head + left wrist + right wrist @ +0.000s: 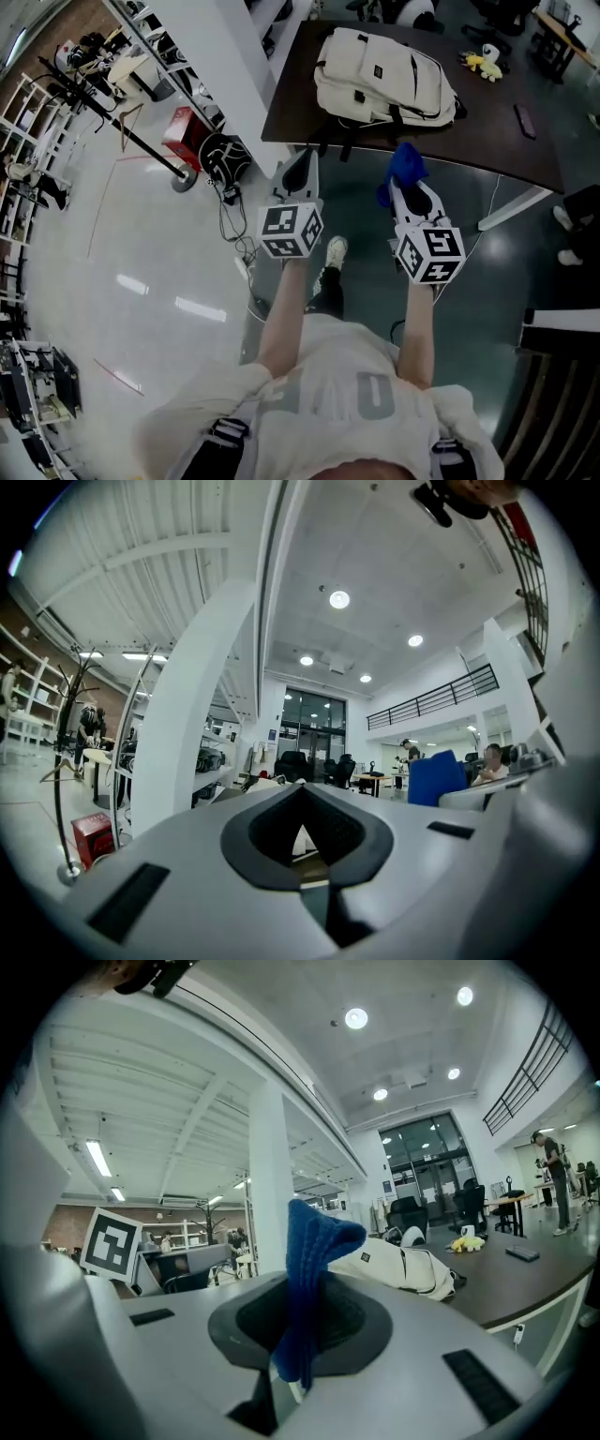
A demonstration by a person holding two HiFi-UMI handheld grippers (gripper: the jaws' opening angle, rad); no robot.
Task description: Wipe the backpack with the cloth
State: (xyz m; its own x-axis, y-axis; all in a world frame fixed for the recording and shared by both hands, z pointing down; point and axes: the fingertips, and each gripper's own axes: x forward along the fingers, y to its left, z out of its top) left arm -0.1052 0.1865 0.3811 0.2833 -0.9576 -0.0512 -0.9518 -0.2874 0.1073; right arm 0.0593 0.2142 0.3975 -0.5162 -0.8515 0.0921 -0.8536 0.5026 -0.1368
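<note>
The left gripper [298, 174] has its jaws closed together with nothing between them; its own view shows the dark pads [349, 834] meeting at the tip. The right gripper [410, 193] is clamped on a blue cloth [312, 1246], which stands up out of the jaws in a folded bunch. Both grippers are held in the air in front of the person, just short of the near edge of the dark table [469, 141], and neither touches it.

There are two grippers, each with one marker cube, one cloth, and one cream backpack [384, 80]. The backpack lies flat on the table, well apart from the cloth. One yellow toy [483, 64] lies on the table beyond the backpack, to its right.

Only the head view shows both grippers side by side and the whole backpack from above. The right gripper view shows the backpack from the side, behind the cloth, and the left gripper's marker cube [112, 1241]. The left gripper view shows a red box [91, 833] on the floor.
</note>
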